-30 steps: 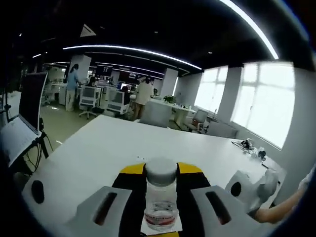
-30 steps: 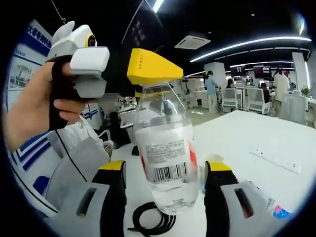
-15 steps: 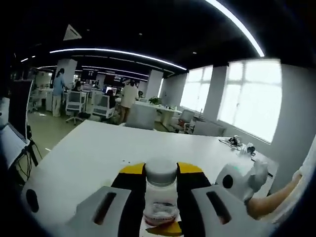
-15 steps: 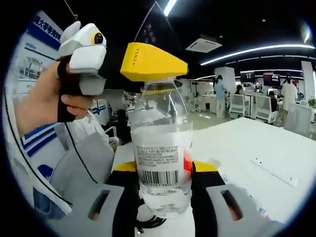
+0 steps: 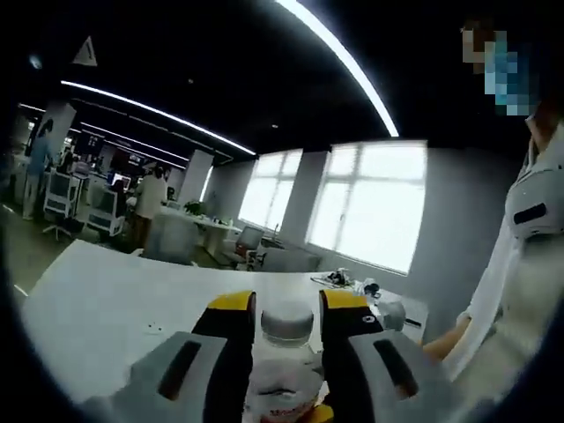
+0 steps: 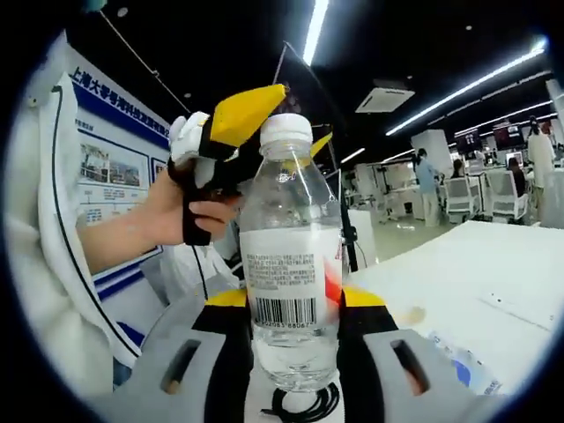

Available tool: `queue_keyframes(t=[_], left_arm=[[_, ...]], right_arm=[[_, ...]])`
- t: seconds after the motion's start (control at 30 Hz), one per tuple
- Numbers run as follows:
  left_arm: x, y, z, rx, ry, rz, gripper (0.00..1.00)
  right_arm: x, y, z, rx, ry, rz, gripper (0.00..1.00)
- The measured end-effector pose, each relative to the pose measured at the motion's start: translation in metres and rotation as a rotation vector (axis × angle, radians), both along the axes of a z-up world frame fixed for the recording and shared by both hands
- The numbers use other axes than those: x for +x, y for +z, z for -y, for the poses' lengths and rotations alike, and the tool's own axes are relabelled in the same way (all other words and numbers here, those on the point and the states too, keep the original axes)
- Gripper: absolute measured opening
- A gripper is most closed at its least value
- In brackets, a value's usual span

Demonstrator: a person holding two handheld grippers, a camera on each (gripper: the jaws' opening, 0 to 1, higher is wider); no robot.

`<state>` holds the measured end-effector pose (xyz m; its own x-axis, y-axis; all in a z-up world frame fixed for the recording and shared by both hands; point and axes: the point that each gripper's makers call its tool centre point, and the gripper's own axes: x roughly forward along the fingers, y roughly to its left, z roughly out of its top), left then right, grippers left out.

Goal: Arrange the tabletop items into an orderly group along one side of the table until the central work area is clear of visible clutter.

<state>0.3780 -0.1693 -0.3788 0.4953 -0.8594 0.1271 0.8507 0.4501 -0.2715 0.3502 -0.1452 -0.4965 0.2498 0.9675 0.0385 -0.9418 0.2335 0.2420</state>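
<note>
My right hand-held gripper (image 6: 287,304) is closed on a clear water bottle (image 6: 289,273), its yellow-tipped jaws pressed to both sides of the labelled body. The bottle stands upright, raised above the white desk (image 6: 458,282), with a black cable coil (image 6: 304,405) beneath it. My left hand-held gripper (image 5: 286,308) has its jaws flanking the bottle's white cap (image 5: 286,322); whether they pinch it I cannot tell.
</note>
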Motion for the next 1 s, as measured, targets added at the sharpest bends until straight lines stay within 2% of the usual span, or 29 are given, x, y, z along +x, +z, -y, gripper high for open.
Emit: queue_keyframes(t=[0.07, 0.13, 0.2, 0.27, 0.33, 0.4, 0.53, 0.57, 0.63, 0.67, 0.7, 0.9, 1.0], left_arm=[[-0.005, -0.003, 0.000, 0.009, -0.078, 0.005, 0.55], [-0.006, -0.016, -0.002, 0.065, -0.125, -0.011, 0.58], [-0.014, -0.020, 0.001, 0.087, -0.202, 0.023, 0.52], [-0.020, -0.017, 0.002, 0.045, -0.275, 0.016, 0.44], [-0.029, -0.014, 0.005, 0.014, -0.366, 0.009, 0.42], [-0.031, -0.009, 0.008, -0.006, -0.392, 0.047, 0.45], [-0.025, -0.012, 0.013, 0.004, -0.411, 0.031, 0.42], [-0.026, -0.014, 0.014, 0.009, -0.424, 0.031, 0.37], [-0.042, -0.012, 0.017, -0.006, -0.513, 0.045, 0.23], [-0.036, -0.015, 0.016, 0.006, -0.475, 0.044, 0.21], [-0.037, -0.016, 0.017, 0.009, -0.486, 0.037, 0.21], [-0.041, -0.022, 0.016, 0.056, -0.490, 0.033, 0.19], [-0.036, -0.024, 0.013, 0.049, -0.464, 0.024, 0.18]], right_arm=[[-0.004, 0.003, 0.002, 0.031, 0.021, -0.018, 0.35], [-0.007, 0.005, 0.004, 0.036, 0.039, -0.014, 0.35], [-0.014, 0.009, 0.005, 0.048, 0.079, -0.007, 0.35], [-0.018, 0.011, 0.006, 0.060, 0.107, -0.016, 0.35], [-0.020, 0.011, 0.008, 0.068, 0.122, -0.024, 0.35], [-0.023, 0.011, 0.008, 0.071, 0.140, -0.030, 0.35], [-0.033, 0.011, 0.007, 0.066, 0.182, -0.036, 0.36], [-0.034, 0.010, 0.006, 0.068, 0.185, -0.040, 0.36], [-0.035, 0.009, 0.006, 0.077, 0.192, -0.062, 0.36], [-0.036, 0.011, 0.004, 0.075, 0.192, 0.008, 0.36], [-0.041, 0.007, 0.004, 0.067, 0.196, -0.058, 0.36], [-0.039, 0.000, 0.001, 0.045, 0.173, -0.023, 0.38], [-0.035, -0.001, 0.001, 0.051, 0.154, -0.033, 0.39]])
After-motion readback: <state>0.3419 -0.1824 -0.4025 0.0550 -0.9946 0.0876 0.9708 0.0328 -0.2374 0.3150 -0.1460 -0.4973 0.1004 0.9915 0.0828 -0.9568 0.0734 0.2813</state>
